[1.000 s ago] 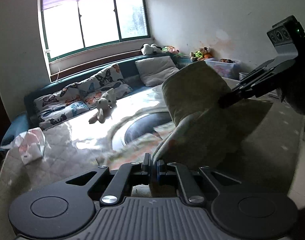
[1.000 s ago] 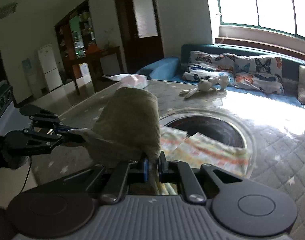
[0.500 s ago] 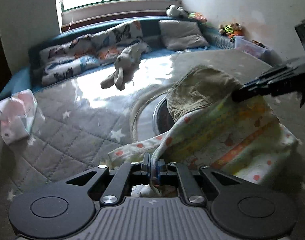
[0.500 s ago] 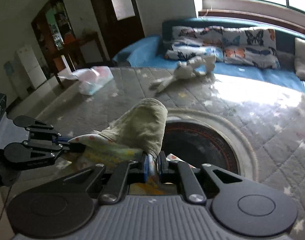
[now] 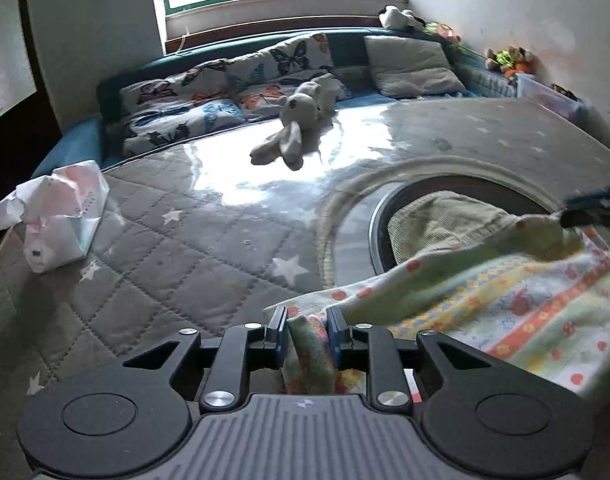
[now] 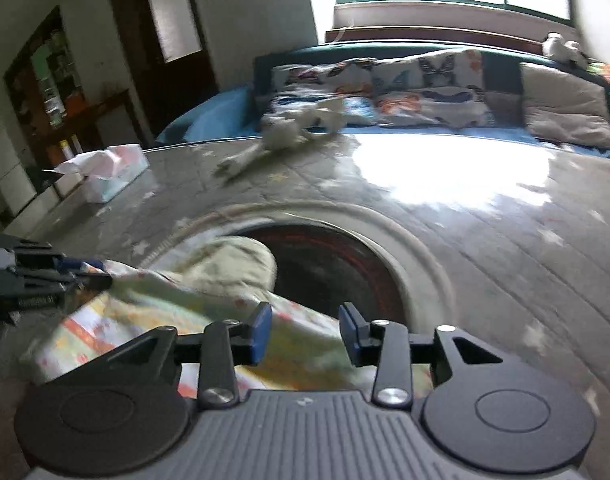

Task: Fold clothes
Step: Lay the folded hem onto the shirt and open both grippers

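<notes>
A small garment (image 5: 505,300) with a flowered, striped lining and an olive corduroy outside lies on the grey quilted table (image 5: 185,248), partly over a dark round inset (image 6: 337,264). My left gripper (image 5: 307,330) has its jaws slightly parted with a bunched edge of the garment between them, low by the table. My right gripper (image 6: 305,328) is open and empty just above the garment (image 6: 177,300). The left gripper also shows at the left edge of the right wrist view (image 6: 37,276).
A tissue pack (image 5: 61,220) lies at the table's left. A plush rabbit (image 5: 293,132) lies at the far edge. Behind it is a blue sofa with butterfly cushions (image 5: 209,96) and a grey pillow (image 5: 409,66). Toys (image 5: 509,60) sit at the far right.
Both grippers came down from holding the garment raised to laying it on the table. The right gripper opened and let go. The left gripper's jaws have parted slightly.
</notes>
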### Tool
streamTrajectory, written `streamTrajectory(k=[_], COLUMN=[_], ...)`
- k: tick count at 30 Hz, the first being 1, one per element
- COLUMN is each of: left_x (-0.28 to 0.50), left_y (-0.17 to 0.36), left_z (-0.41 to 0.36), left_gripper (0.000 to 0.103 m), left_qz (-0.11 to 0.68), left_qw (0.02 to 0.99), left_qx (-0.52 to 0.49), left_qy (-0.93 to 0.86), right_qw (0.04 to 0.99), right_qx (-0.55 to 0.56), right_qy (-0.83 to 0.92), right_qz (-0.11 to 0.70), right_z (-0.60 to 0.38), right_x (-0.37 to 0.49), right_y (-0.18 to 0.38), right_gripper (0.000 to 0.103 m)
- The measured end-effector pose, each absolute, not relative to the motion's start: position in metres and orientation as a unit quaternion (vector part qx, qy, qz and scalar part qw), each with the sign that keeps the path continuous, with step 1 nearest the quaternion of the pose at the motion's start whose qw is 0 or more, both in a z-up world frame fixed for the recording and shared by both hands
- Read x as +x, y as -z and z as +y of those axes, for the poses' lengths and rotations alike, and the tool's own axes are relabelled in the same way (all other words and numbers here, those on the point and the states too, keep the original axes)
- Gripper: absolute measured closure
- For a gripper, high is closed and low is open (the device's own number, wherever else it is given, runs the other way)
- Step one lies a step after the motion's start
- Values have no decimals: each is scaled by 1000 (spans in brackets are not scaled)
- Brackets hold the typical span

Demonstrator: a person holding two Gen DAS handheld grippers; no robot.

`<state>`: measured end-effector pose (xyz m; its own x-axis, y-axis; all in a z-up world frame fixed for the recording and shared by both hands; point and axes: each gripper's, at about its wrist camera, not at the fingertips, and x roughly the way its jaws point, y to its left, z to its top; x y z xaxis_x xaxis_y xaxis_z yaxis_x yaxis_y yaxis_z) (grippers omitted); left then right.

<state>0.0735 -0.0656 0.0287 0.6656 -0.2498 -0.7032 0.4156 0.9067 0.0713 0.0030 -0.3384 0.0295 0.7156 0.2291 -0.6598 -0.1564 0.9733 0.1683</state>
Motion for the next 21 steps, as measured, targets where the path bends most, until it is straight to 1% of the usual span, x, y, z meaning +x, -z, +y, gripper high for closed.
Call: streamTrajectory(k=[6,10,13,18,19,21], left_x=[73,66,59,56,56,56], left_y=[-41,-54,-56,-48,-47,-44], left_z=[-64,-66,-77,-100,-105,-113], left_gripper=[78,78,80,81,81,81], left_qz=[343,332,335,351,353,356], left_qw=[922,926,920,906,903,898], left_qx=[107,89,85,83,85,86], left_qy=[146,157,183,224,230,244], right_qw=[934,930,925,922,924,926], right_qx=[47,65,66,55,50,47], right_qy=[-68,-94,-111,-97,-88,-79], right_qz=[347,349,357,370,369,366], right_z=[-354,-353,-346,-342,-342,-343], right_x=[-29,-32,-23,-2,0,2], right_y=[-25,-27,-23,-9,-9,-12], right_gripper=[64,65,69,73,76,76])
